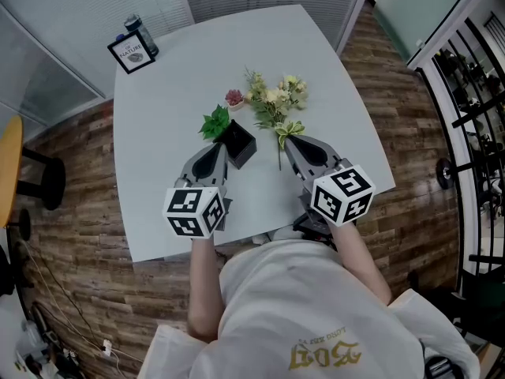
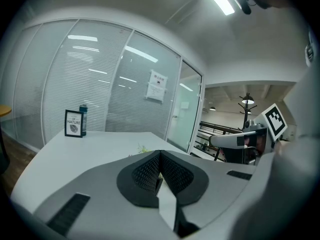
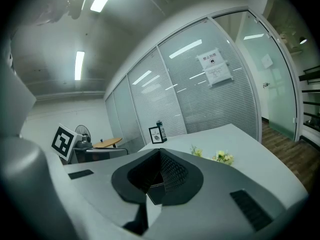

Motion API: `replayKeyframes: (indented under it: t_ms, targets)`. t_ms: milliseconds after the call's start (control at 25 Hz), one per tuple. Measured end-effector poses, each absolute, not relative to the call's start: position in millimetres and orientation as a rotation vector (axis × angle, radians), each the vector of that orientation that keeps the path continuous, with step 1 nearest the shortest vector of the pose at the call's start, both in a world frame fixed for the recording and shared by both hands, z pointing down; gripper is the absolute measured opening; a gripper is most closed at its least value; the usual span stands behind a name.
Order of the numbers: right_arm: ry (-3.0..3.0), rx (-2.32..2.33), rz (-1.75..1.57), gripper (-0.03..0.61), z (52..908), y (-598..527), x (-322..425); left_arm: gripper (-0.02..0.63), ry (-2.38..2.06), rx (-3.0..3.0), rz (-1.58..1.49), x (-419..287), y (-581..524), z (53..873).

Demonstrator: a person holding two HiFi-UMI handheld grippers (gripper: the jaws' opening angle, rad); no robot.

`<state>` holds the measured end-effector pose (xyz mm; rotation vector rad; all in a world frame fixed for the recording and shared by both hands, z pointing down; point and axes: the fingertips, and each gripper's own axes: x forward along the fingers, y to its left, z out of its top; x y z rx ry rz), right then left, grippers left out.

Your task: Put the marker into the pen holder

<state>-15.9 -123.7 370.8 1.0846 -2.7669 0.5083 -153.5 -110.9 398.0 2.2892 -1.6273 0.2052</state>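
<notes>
The black square pen holder (image 1: 240,144) stands on the white table (image 1: 166,109), just right of my left gripper (image 1: 218,148). That gripper's jaws meet at the tip with nothing between them; the left gripper view shows the same left gripper (image 2: 160,154). My right gripper (image 1: 289,142) rests on the table right of the holder, beside the stem of an artificial flower bunch (image 1: 274,101). In its own view the right gripper (image 3: 160,152) is also shut and empty. I cannot pick out a marker in any view.
A small green plant (image 1: 214,122) and a pink succulent (image 1: 234,97) sit behind the holder. A framed card (image 1: 132,52) and a dark can (image 1: 143,34) stand at the far left corner. Glass partitions (image 2: 100,84) surround the table. The person's torso covers the near edge.
</notes>
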Motion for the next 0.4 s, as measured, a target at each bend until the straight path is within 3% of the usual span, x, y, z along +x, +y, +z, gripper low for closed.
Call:
replayKeyframes:
  t_ms: [400]
  targets:
    - [-2.756,1.079,0.506,0.015,374.8,-129.1,-21.4,0.012,-1.621,2.274,0.204,-161.8,-113.8,403.6]
